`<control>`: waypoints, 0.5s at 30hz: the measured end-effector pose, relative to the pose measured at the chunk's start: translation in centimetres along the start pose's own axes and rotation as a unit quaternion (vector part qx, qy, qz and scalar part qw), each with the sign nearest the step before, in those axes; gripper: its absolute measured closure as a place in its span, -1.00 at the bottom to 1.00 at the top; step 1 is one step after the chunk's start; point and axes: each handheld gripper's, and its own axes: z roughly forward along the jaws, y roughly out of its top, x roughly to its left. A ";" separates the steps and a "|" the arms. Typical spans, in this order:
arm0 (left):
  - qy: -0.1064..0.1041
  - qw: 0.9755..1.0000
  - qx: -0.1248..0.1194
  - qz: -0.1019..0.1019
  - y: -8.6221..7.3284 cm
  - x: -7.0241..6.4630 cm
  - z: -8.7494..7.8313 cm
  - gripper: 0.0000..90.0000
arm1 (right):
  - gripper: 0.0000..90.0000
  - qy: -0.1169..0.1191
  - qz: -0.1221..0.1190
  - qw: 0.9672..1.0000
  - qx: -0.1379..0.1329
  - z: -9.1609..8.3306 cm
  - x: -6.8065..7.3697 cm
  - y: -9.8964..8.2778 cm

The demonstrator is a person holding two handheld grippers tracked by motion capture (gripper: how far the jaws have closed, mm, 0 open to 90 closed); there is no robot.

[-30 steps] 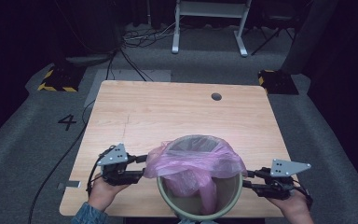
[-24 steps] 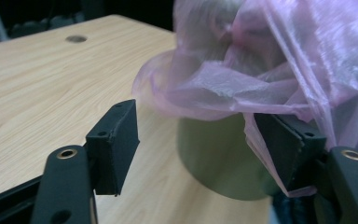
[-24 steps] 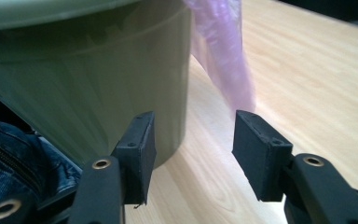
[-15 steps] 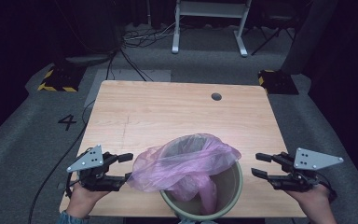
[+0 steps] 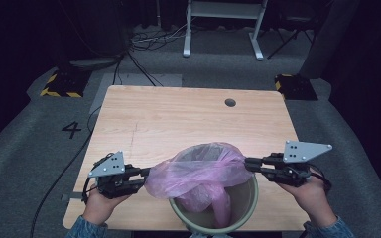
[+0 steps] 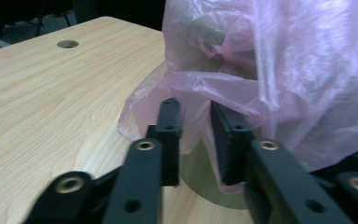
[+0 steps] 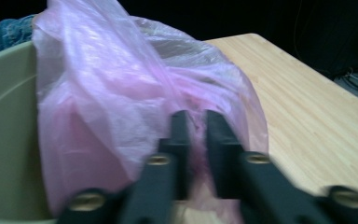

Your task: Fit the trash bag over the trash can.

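Observation:
A thin pink plastic bag [image 5: 203,168] sits in a round beige bin [image 5: 250,198] at the front middle of the wooden table [image 5: 178,114]. My left gripper [image 5: 146,176] is at the bag's left lobe. Its jaws have just been closing, and in the left gripper view [image 6: 194,105] a gap still shows between them with a fold of the bag [image 6: 284,70] in it, above the bin wall [image 6: 193,182]. My right gripper [image 5: 247,163] is raised at the bag's right edge. Its jaws [image 7: 196,116] have just closed and pinch the film [image 7: 98,93] beside the bin rim [image 7: 4,116].
A round cable hole [image 5: 230,102] lies at the far right of the tabletop. The bin stands close to the table's front edge. Cables [image 5: 144,44] and a white frame [image 5: 223,29] lie on the floor beyond the table.
Both grippers drew away from the bin with open jaws, then came back in to the bag. The right one rose and closed on the right edge, stretching the bag outward. The left jaws narrowed.

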 end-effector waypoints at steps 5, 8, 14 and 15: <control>-0.017 1.000 0.002 0.012 -0.5 -0.8 0.2 0.89 | 1.00 0.011 -0.003 1.000 -0.004 -2.0 1.8 -0.7; -0.042 0.999 0.001 0.032 -0.9 -1.5 0.5 0.92 | 1.00 0.023 0.000 1.000 -0.001 -3.5 3.1 -1.7; -0.090 0.994 -0.006 0.065 -1.8 -3.0 0.9 0.95 | 1.00 0.069 0.002 0.998 -0.009 -5.3 6.2 -3.8; -0.096 0.993 -0.002 0.067 -1.9 -3.0 1.1 0.96 | 1.00 0.078 0.001 0.997 -0.006 -5.3 6.6 -4.1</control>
